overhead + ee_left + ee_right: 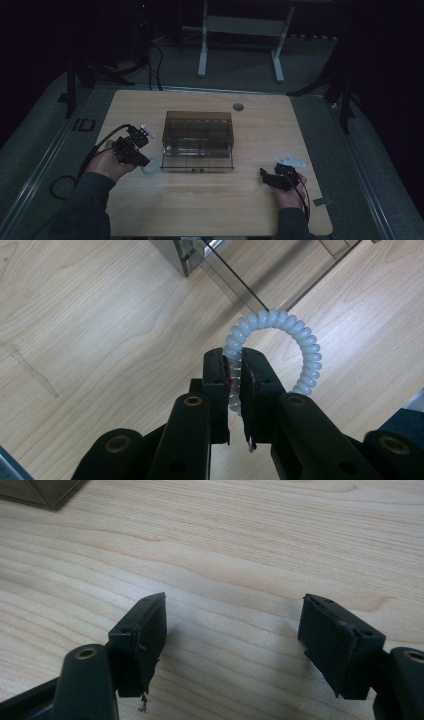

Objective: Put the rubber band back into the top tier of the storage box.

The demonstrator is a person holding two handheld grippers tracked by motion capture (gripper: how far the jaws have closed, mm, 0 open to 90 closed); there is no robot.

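A white coiled hair tie forms a ring over the wooden table, and my left gripper is shut on its near side. In the high view the hair tie lies by the front left corner of a smoky clear plastic organizer box, with the left gripper at the table's left. My right gripper stands open over bare wood, nothing between its jaws. It shows at the table's front right, pointing left.
The organizer box has small compartments and a drawer front facing me; its corner is close ahead of the left gripper. A round cable hole sits at the table's far edge. Cables trail off the left side.
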